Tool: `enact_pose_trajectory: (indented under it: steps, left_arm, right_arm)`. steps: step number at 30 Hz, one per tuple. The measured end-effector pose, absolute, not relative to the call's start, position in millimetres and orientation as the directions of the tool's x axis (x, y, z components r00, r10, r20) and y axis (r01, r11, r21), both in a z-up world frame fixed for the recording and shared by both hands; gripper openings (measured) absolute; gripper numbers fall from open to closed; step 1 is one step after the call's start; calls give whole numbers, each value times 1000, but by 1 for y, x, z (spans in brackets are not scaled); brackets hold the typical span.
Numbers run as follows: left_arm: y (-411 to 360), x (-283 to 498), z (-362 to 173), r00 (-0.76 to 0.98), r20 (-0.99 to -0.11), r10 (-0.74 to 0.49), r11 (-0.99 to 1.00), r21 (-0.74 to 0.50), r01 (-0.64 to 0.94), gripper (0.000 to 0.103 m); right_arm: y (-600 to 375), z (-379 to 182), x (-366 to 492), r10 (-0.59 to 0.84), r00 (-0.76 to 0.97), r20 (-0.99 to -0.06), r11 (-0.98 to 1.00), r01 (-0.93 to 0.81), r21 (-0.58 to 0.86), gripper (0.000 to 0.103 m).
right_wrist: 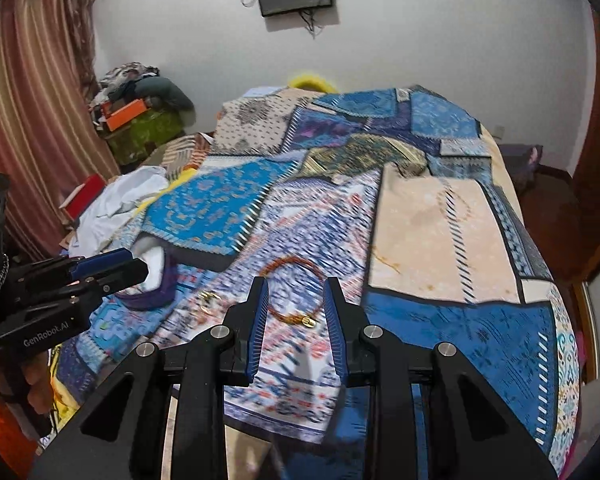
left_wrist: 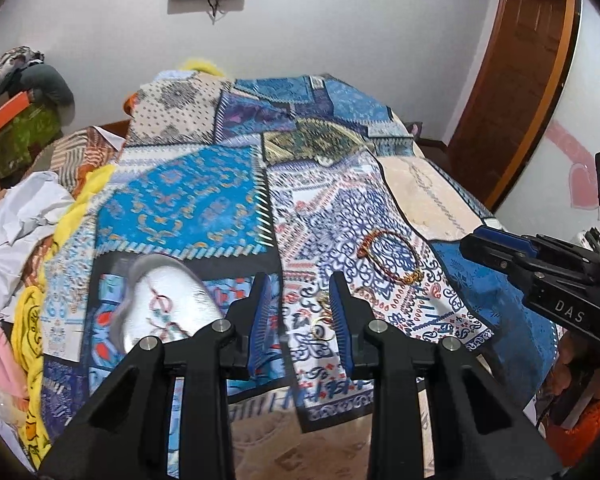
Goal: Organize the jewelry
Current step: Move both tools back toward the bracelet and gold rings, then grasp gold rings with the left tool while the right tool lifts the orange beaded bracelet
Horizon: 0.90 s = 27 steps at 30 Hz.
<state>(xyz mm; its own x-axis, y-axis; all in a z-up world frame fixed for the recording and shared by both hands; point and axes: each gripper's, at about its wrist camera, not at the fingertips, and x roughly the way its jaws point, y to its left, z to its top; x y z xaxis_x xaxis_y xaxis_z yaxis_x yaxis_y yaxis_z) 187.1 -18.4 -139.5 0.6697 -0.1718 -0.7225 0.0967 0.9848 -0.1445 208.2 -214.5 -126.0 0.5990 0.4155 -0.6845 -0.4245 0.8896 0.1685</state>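
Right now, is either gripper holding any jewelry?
No. Both the left gripper and right gripper have empty jaws; the bracelet lies on the bedspread.

Two texts readable, both white on black gripper bodies. "DAS" on side of right gripper (left_wrist: 496,250), seen from left wrist cam at approx 3 o'clock, letters running down-right along its body. "GenRobot.AI" on side of left gripper (right_wrist: 112,270), seen from right wrist cam at approx 9 o'clock, low on its body near the hand. Nothing legible on bedspread, wall screen or boxes at back; too blurred.
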Motion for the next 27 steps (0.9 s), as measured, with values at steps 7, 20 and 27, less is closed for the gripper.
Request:
enact_pose_trajectory:
  steps: [7,20,27]
  left_arm:
    - [-36,202,-170,604,-771,-201,979,-152,132,30]
    - [-49,217,-190,576,-791,-209,976,-134,170,30]
    - [-51,220,-193,581,-786,-212,974,-124,188,30]
  right_arm:
    - [-229,-149,221,403,556,-727,898,-394,196,26]
    - [-213,-166,231,397,504,-767,883,-436,170,26]
    - [-204,-167,236,418,472,-776,867,-463,186,26]
